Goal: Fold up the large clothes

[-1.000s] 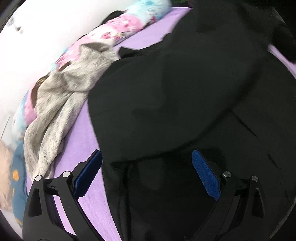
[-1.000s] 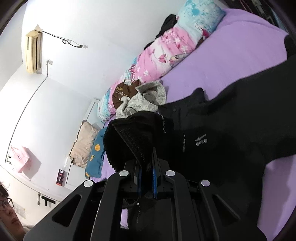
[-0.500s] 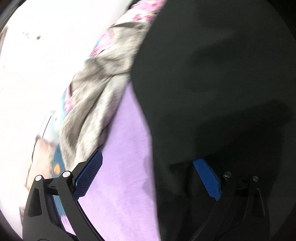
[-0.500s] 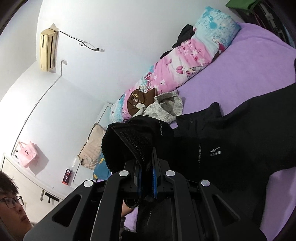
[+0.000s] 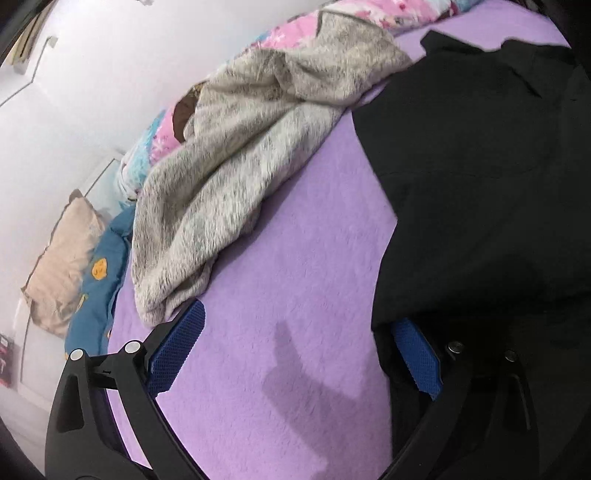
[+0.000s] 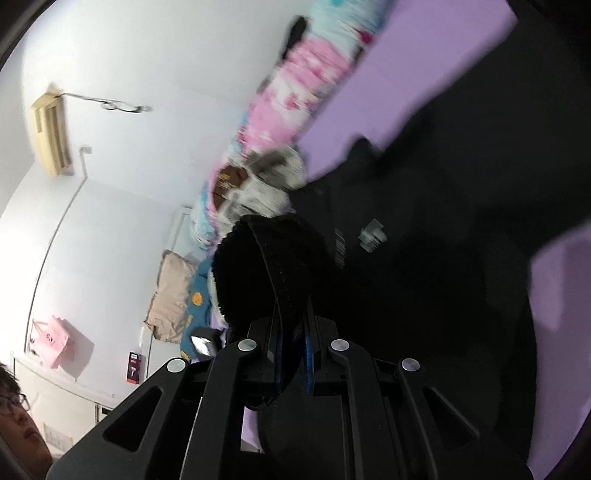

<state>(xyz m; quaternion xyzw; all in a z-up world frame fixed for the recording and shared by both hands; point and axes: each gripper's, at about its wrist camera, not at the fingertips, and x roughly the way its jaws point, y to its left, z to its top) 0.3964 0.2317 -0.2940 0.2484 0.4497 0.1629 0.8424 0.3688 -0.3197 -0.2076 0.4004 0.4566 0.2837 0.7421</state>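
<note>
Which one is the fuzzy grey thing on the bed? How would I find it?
Look at the purple bed cover, then along the wall side where the pink flowery quilt lies. The fuzzy grey garment is crumpled beside it, pale and furry, unlike the smooth black jacket next to it.

Even indoor light; right view motion-smeared, left view sharp. Fisheye bends edges. Soft shadow on fuzzy purple bedspread [image 5: 288, 373].
</note>
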